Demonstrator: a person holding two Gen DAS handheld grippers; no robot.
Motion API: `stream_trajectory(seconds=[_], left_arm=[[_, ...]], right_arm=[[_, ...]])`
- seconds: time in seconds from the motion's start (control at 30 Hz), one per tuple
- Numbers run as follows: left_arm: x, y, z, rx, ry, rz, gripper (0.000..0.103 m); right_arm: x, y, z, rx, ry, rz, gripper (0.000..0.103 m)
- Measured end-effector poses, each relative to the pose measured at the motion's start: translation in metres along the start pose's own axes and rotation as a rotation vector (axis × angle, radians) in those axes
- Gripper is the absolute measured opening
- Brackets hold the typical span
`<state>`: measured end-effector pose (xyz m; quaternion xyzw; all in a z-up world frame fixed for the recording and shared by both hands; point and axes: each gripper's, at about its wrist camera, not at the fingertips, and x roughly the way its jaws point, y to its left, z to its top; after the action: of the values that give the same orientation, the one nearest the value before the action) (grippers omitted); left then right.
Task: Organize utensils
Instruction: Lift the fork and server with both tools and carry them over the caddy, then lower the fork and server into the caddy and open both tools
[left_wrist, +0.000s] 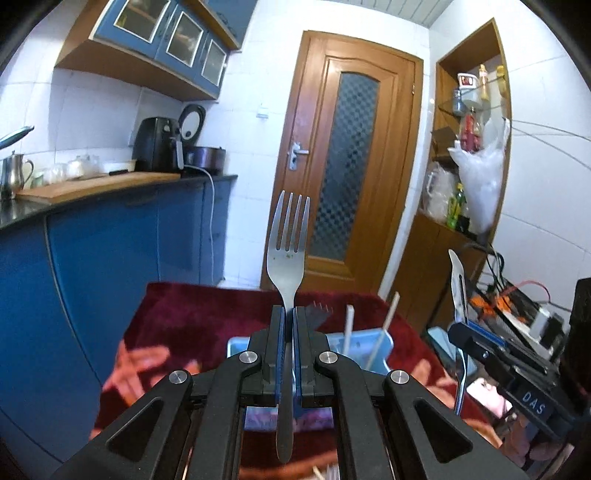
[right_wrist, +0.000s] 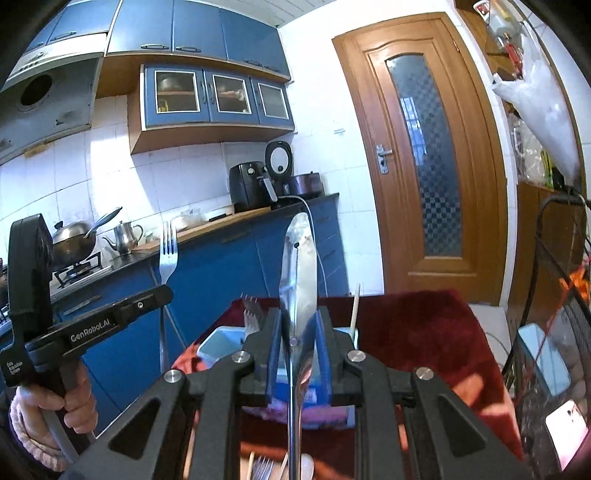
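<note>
My left gripper is shut on a steel fork and holds it upright, tines up, above the table. It also shows in the right wrist view. My right gripper is shut on a steel slotted peeler-like knife, blade pointing up; it also shows in the left wrist view. Below both grippers stands a light blue utensil holder, seen too in the right wrist view, with forks and chopsticks standing in it.
The holder stands on a table with a dark red cloth. More utensils lie at the bottom edge. Blue kitchen cabinets run along the left. A wooden door is behind. Cluttered shelves and cables are at the right.
</note>
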<state>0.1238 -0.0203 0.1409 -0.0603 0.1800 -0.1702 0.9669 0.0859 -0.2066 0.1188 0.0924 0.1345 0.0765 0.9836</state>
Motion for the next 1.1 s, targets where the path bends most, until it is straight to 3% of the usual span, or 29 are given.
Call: stream_trajectory(seconds=[0.23, 0.47, 0.73, 0.87, 1.1], left_arm=[[0.03, 0.005, 0.02, -0.006, -0.09, 0.013, 0.004], [0.064, 0.017, 0.012, -0.035, -0.105, 0.026, 0.004], [0.084, 0.031, -0.013, -0.061, -0.07, 0.027, 0.004], [0.084, 0.031, -0.017, -0.062, -0.071, 0.02, 0.004], [0.087, 0.032, -0.019, -0.061, -0.042, -0.006, 0.004]], right_arm=[[0.031, -0.004, 0.022, -0.038, -0.094, -0.05, 0.02], [0.066, -0.006, 0.027, -0.072, -0.173, -0.091, 0.021], [0.09, -0.013, 0.007, -0.064, -0.148, -0.077, 0.018], [0.087, -0.01, 0.016, -0.074, -0.184, -0.084, 0.011], [0.088, -0.004, 0.018, -0.107, -0.151, -0.071, 0.01]])
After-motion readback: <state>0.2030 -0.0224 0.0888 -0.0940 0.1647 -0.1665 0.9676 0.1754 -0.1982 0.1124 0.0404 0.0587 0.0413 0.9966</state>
